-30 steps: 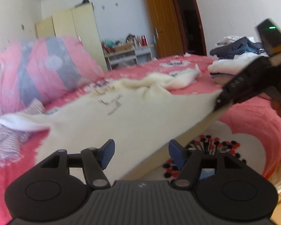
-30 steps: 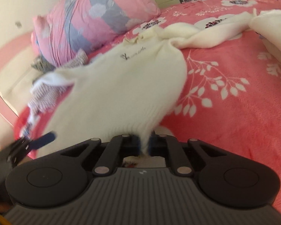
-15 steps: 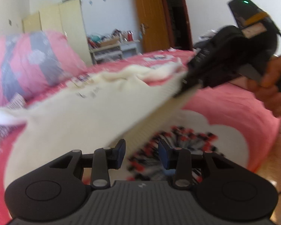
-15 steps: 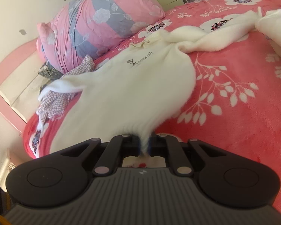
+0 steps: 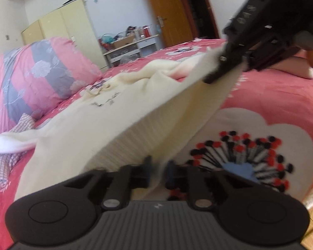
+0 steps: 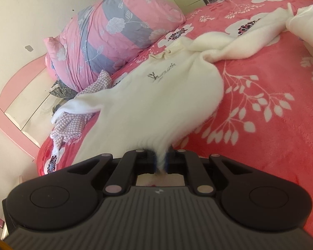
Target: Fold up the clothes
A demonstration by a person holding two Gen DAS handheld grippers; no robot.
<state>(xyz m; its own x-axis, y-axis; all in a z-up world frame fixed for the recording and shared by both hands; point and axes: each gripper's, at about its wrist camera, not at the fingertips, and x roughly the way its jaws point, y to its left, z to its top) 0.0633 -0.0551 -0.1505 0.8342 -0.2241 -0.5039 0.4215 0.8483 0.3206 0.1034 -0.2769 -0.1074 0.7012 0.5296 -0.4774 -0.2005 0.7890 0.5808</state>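
A cream knitted sweater (image 5: 106, 120) lies spread on the pink bed, small embroidery near its collar. My left gripper (image 5: 158, 171) is at its ribbed hem, jaws closing tight with the fabric pinched between the pads. My right gripper (image 5: 225, 70) shows at the upper right, shut on the other hem corner and holding it up off the bed, so the hem stretches between the two. In the right wrist view the sweater (image 6: 156, 95) runs away from the right gripper (image 6: 161, 160), whose blue pads clamp the fuzzy edge. One sleeve trails toward the far right.
The flowered pink bedspread (image 5: 271, 95) covers the bed. A rolled pink-and-grey quilt (image 5: 31, 77) and a checked garment (image 5: 2, 162) lie at the left. More white clothing (image 6: 306, 27) sits at the right. A wardrobe (image 5: 68, 31) and door (image 5: 169, 10) stand behind.
My left gripper moved in under the lifted hem and its jaws went from wide apart to shut on the fabric. The right gripper kept its hold and looms closer in the left view.
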